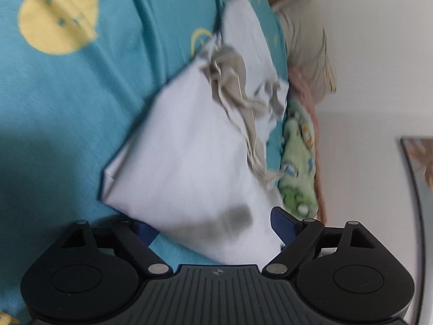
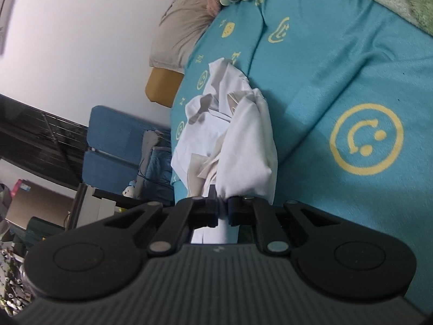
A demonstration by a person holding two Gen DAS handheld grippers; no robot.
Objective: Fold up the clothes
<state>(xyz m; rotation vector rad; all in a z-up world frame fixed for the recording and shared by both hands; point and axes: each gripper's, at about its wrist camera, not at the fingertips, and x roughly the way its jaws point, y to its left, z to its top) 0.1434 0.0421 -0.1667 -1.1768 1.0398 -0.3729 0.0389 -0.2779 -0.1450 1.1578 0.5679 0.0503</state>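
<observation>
A white garment (image 1: pixel 184 149) with a crumpled beige part (image 1: pixel 232 81) lies on a teal bedsheet (image 1: pixel 81 108) printed with yellow smiley faces. In the left wrist view my left gripper (image 1: pixel 213 224) stands wide, its blue pads (image 1: pixel 281 222) on either side of the garment's near corner; I see no pinch in the cloth there. In the right wrist view the white garment (image 2: pixel 243 140) is bunched and pulled up toward my right gripper (image 2: pixel 223 207), which is shut on a gathered edge of it. The beige part (image 2: pixel 200 170) hangs on the left side of the bunch.
A beige pillow (image 1: pixel 305 40) and a green patterned blanket (image 1: pixel 297 162) lie along the bed's edge by the white wall (image 1: pixel 379 54). Beyond the bed's other side stand a blue chair (image 2: pixel 113 146), a yellowish wooden bed end (image 2: pixel 159 86) and floor clutter (image 2: pixel 40 211).
</observation>
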